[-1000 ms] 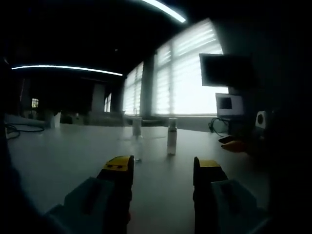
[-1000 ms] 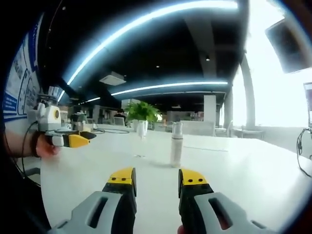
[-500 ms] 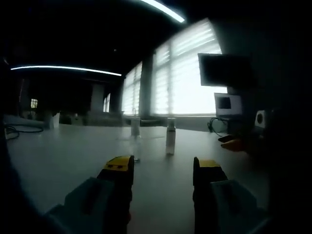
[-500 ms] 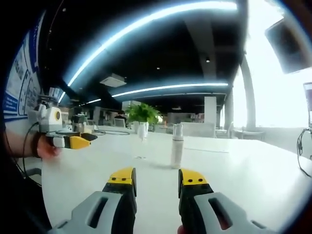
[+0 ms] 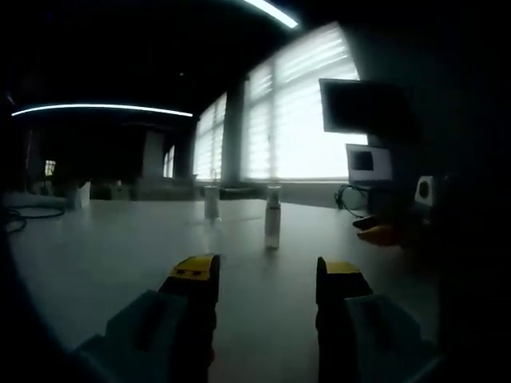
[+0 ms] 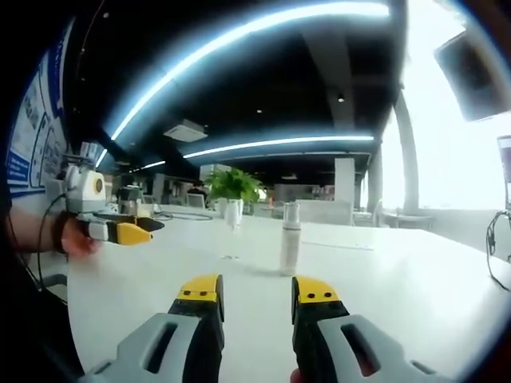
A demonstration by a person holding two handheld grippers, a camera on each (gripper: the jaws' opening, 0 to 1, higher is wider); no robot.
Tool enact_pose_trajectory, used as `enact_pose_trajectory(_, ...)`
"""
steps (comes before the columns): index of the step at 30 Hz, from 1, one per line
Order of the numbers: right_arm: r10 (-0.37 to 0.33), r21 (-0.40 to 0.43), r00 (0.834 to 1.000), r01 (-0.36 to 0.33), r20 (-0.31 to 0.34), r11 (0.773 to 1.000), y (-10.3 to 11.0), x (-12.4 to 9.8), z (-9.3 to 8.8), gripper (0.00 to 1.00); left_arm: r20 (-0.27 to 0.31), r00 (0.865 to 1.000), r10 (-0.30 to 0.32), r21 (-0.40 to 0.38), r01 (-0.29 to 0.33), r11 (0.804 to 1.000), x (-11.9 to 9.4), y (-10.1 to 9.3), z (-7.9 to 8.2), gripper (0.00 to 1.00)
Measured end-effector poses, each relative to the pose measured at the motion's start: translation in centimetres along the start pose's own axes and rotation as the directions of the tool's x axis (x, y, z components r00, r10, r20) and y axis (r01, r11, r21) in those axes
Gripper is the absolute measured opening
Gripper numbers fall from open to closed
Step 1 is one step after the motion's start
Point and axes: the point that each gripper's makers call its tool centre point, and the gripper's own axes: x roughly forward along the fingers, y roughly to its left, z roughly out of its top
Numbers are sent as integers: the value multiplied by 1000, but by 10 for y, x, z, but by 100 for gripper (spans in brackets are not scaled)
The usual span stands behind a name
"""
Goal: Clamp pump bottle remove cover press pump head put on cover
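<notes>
White and smooth, the bench (image 6: 415, 295) carries a slim cylindrical pump bottle (image 6: 289, 238) standing upright, pale-bodied with a clear cover (image 6: 291, 211) capping its top; in the right gripper view it rises a little ahead of the right tongs (image 6: 257, 289), slightly right of the gap between them and well apart from their tips. Those tongs have grey moulded bodies ending in blocky yellow tips, and the two jaws stand apart with bare bench between them, gripping nothing. At the left of that view a hand (image 6: 73, 238) holds the left tongs (image 6: 144, 231) low over the bench, their yellow and black tips pointing toward the bottle; whether they are parted cannot be told from here. Behind the bottle a leafy green plant (image 6: 233, 183) sits in a narrow white vase (image 6: 232, 212), and curved strip lights arc across the dark ceiling. In the dim left gripper view the left tongs (image 5: 267, 270) are likewise spread and empty, the pump bottle (image 5: 273, 216) stands upright beyond them, a second small clear container (image 5: 211, 203) stands to its left, and bright slatted window blinds (image 5: 299, 120) glow behind a dark rectangular monitor (image 5: 363, 105).
</notes>
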Motion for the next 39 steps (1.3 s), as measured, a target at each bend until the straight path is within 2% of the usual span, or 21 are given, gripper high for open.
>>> enact_pose_trajectory(5,-2,2,1000,2,0,1000,-1,0,0,29,26,999,-33,22,33,999,18,-2,19,39)
enact_pose_trajectory(14,-7,3,1000,7,0,1000,-2,0,0,29,34,996,-83,-21,84,996,52,-10,30,39)
enact_pose_trajectory(19,-11,4,1000,11,2,1000,-3,0,0,29,48,994,-98,-13,99,995,67,-11,40,39)
enact_pose_trajectory(24,-11,8,1000,11,1,1000,-4,0,0,29,69,993,-95,-11,96,995,84,-8,38,38)
enact_pose_trajectory(32,-16,9,1000,16,-1,1000,-4,0,0,29,47,994,-102,-10,103,995,114,-9,35,38)
enact_pose_trajectory(35,-14,12,1000,14,0,1000,-4,0,0,29,47,994,-97,39,95,995,121,-9,37,36)
enact_pose_trajectory(39,-11,12,1000,11,3,1000,-3,0,0,29,39,993,-114,22,114,993,134,-12,36,36)
